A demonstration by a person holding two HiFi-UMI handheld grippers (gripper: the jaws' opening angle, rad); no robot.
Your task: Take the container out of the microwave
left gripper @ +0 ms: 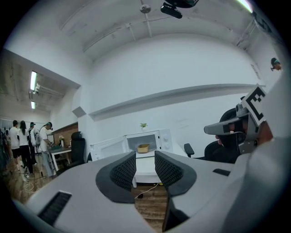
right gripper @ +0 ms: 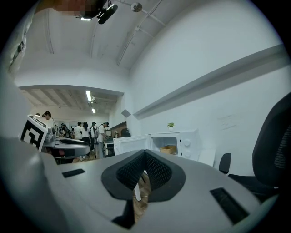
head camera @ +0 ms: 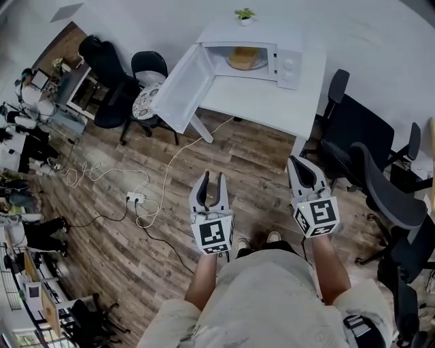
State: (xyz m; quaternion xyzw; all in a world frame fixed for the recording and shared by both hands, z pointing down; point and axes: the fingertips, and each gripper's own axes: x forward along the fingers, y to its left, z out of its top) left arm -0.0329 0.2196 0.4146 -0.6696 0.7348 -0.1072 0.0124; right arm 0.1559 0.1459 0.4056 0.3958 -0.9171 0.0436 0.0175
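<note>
Jaws on the left gripper (left gripper: pixel 145 154) are released: pads apart, nothing in the gap. Those on the right gripper (right gripper: pixel 145 154) are clenched tip to tip on nothing. I read both as hanging low over the wood floor (head camera: pixel 258 163), well short of the white tabletop (head camera: pixel 272 105). The tan container (head camera: pixel 243 58) is far ahead of both sets of jaws, inside the cavity of the microwave (head camera: pixel 289 64), untouched. The microwave door (head camera: pixel 182 88) is swung wide open, ahead and left of the left jaws. In the left gripper view the container lines up just above the gap between the jaws. In the right gripper view it sits ahead and slightly right of the closed tips. A small potted plant (head camera: pixel 244 14) stands on top of the microwave. Black office chairs (head camera: pixel 384 190) are just right of the right jaws.
</note>
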